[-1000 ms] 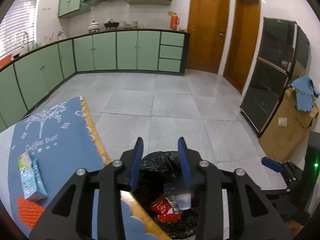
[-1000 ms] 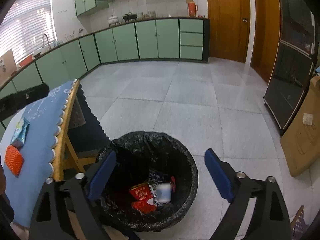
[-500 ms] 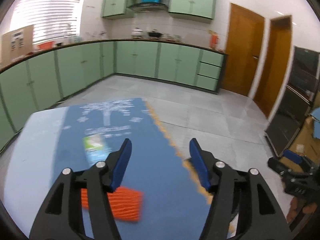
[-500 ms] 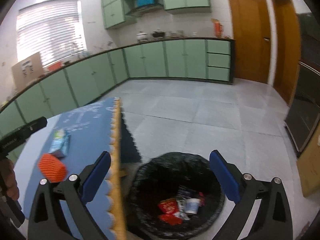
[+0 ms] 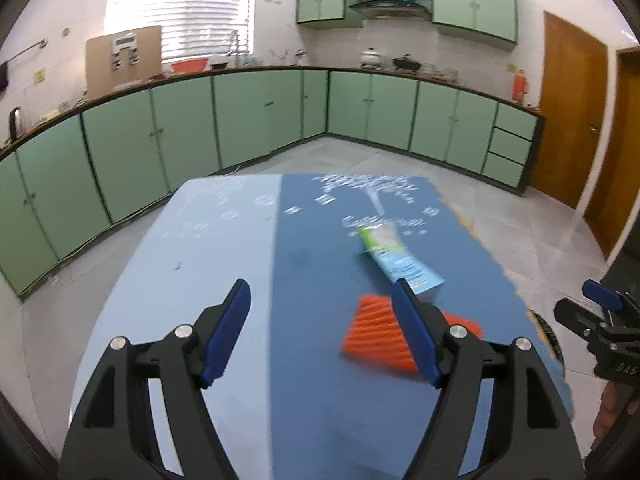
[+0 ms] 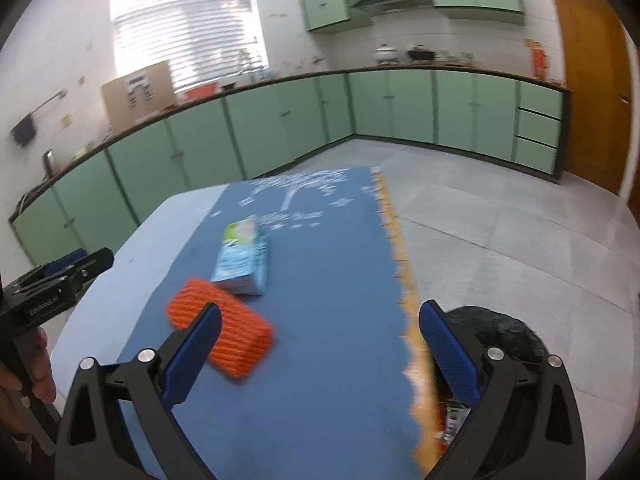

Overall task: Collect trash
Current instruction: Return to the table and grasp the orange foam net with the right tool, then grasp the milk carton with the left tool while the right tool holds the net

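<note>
Change: we now see both tools over the tabletop (image 5: pixel 208 264), no longer over the bin (image 6: pixel 516 332).
Left tool (image 5: pixel 320 332): empty, jaws just widened.
Right tool (image 6: pixel 320 352): wide open, empty.
Trash: carton (image 6: pixel 244 260) touches orange pack (image 6: pixel 240 332) on the blue cloth (image 6: pixel 336 280).
Obstruction: none between.

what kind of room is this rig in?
A home kitchen, most likely: green cabinets under a long counter, a range hood on the far wall, pots on the counter. A table with a blue cloth stands in the middle.
</note>
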